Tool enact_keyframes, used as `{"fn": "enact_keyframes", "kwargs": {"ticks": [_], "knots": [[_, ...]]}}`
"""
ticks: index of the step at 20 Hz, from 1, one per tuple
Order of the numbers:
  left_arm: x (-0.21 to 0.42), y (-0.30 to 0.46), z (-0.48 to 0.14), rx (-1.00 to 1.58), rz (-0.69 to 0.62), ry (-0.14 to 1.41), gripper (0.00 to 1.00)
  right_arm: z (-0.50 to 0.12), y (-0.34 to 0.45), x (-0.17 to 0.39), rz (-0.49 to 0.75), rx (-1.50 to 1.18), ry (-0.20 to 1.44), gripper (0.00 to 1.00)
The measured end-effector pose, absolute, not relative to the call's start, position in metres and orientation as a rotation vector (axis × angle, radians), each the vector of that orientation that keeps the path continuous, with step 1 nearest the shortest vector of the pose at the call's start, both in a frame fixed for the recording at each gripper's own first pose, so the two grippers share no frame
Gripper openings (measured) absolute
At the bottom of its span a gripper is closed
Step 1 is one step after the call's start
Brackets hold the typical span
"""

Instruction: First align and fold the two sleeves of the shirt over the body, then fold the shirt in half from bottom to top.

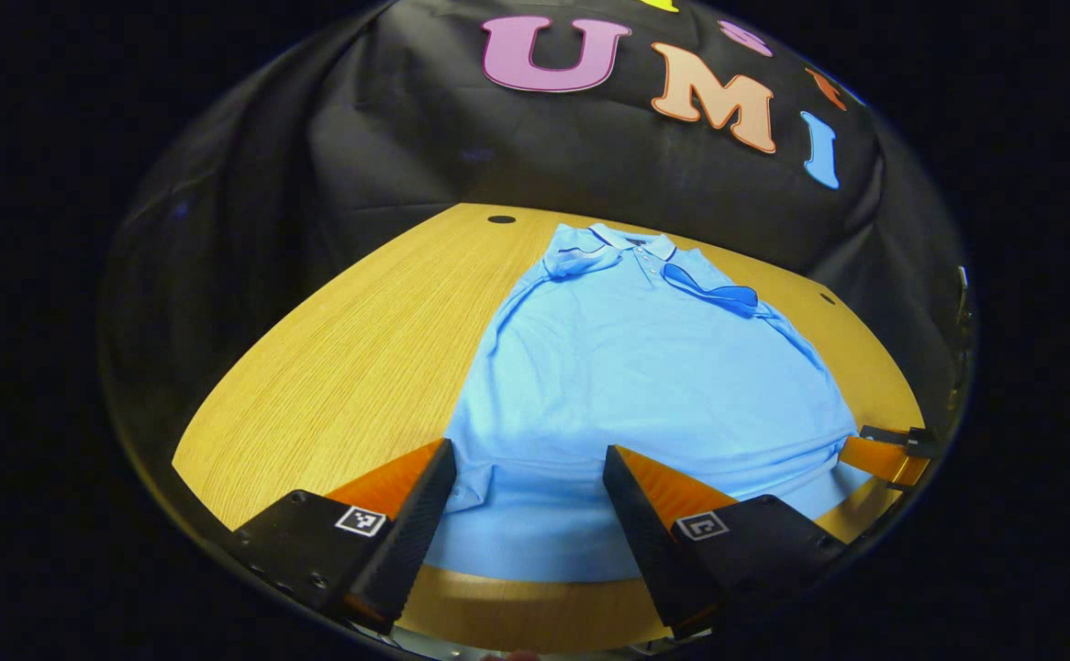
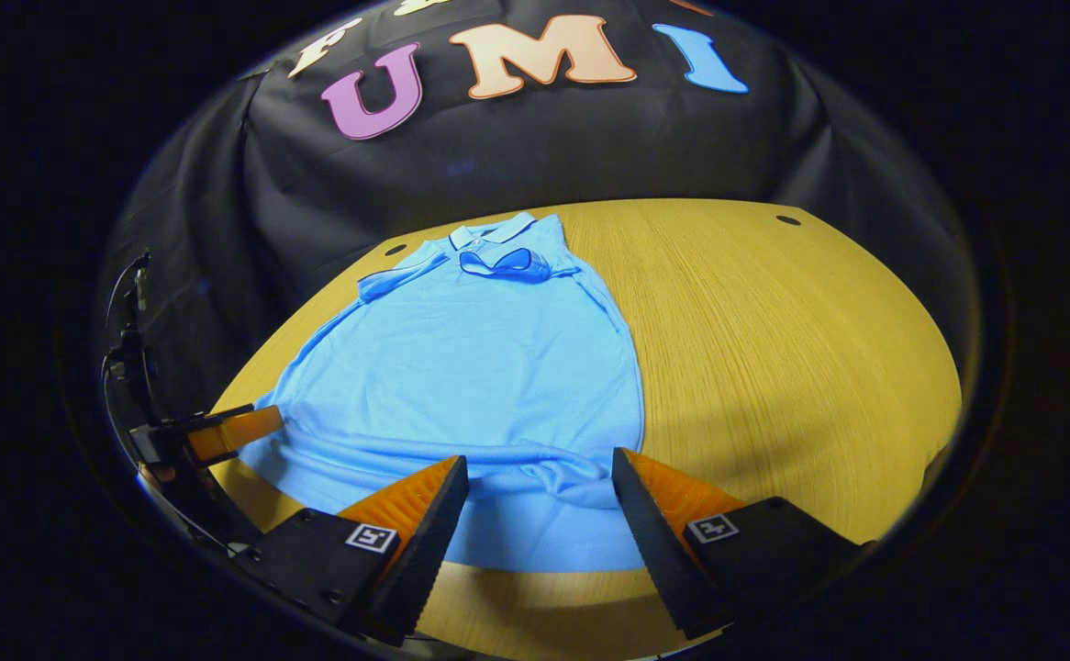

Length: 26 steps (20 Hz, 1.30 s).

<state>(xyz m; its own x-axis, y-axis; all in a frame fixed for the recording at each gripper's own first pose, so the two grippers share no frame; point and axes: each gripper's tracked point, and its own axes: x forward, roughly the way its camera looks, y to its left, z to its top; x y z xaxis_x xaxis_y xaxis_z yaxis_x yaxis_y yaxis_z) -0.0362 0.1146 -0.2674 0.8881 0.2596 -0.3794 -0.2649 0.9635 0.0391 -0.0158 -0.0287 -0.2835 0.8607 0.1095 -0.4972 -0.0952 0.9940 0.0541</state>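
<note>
A light blue polo shirt (image 1: 645,386) lies flat, front up, on a wooden table (image 1: 351,367). Its collar (image 1: 631,243) points toward the far edge of the table, by the black cloth wall, and its bottom hem (image 1: 535,542) lies at the near edge, so the shirt's long axis runs straight away from both tongs. Both short sleeves appear already folded inward over the chest: the left sleeve (image 1: 581,262) and the right sleeve (image 1: 714,292) lie just below the collar.

The left tongs (image 1: 528,487) are spread wide, holding nothing, poised just over the hem near its left corner. The right tongs (image 2: 540,491) are likewise spread and empty, over the hem near its right corner, where the cloth bunches in a small ridge (image 2: 553,473). Each of the tongs is also seen from the other's view, at the opposite end of the hem.

Judging from this, the sleeve step looks done, and the bottom-to-top fold remains. Both tongs are about equally near the hem; each would pinch its corner and carry it forward toward the collar.
</note>
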Motion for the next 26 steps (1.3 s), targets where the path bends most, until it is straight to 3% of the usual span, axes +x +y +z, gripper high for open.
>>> {"fn": "enact_keyframes", "kwargs": {"ticks": [1, 3, 4, 5, 6, 7, 8, 9, 10, 11, 12, 13, 14, 15, 21, 26], "knots": [[-0.036, 0.117, -0.270, 0.014, 0.290, 0.397, 0.97, -0.285, -0.029, -0.016, 0.101, 0.026, 0.514, 0.98], [-0.034, 0.111, -0.271, 0.044, 0.285, 0.392, 0.91, -0.287, -0.032, -0.015, 0.080, -0.003, 0.491, 0.86], [-0.033, 0.107, -0.271, 0.014, 0.293, 0.393, 0.88, -0.288, -0.032, -0.015, 0.075, -0.023, 0.484, 0.86], [-0.030, 0.104, -0.270, 0.004, 0.293, 0.380, 0.76, -0.289, -0.034, -0.014, 0.065, -0.052, 0.472, 0.89], [-0.029, 0.101, -0.272, -0.013, 0.287, 0.377, 0.65, -0.291, -0.038, -0.011, 0.053, -0.077, 0.467, 0.87], [-0.029, 0.097, -0.271, -0.047, 0.287, 0.367, 0.41, -0.289, -0.041, -0.014, 0.048, -0.086, 0.457, 0.69], [-0.027, 0.096, -0.271, -0.073, 0.287, 0.359, 0.31, -0.291, -0.040, -0.014, 0.052, -0.072, 0.464, 0.65], [-0.027, 0.095, -0.273, -0.094, 0.289, 0.363, 0.17, -0.290, -0.041, -0.015, 0.048, -0.061, 0.470, 0.51], [-0.027, 0.094, -0.273, -0.112, 0.285, 0.361, 0.12, -0.290, -0.043, -0.015, 0.047, -0.048, 0.476, 0.45], [-0.027, 0.092, -0.274, -0.129, 0.280, 0.366, 0.08, -0.290, -0.043, -0.016, 0.050, -0.036, 0.482, 0.27], [-0.028, 0.092, -0.274, -0.138, 0.274, 0.362, 0.06, -0.290, -0.041, -0.016, 0.057, -0.032, 0.483, 0.24], [-0.028, 0.092, -0.274, -0.142, 0.268, 0.361, 0.04, -0.290, -0.041, -0.016, 0.062, -0.041, 0.486, 0.15], [-0.029, 0.092, -0.274, -0.149, 0.264, 0.354, 0.03, -0.288, -0.042, -0.019, 0.060, -0.046, 0.486, 0.15], [-0.029, 0.092, -0.273, -0.154, 0.261, 0.358, 0.00, -0.290, -0.041, -0.019, 0.061, -0.041, 0.495, 0.06], [-0.030, 0.093, -0.270, -0.104, 0.244, 0.407, 0.00, -0.272, -0.038, -0.017, 0.036, -0.009, 0.486, 0.03], [-0.012, 0.088, -0.225, -0.148, 0.193, 0.355, 0.00, -0.227, -0.026, 0.007, 0.035, -0.015, 0.420, 0.03]]}}
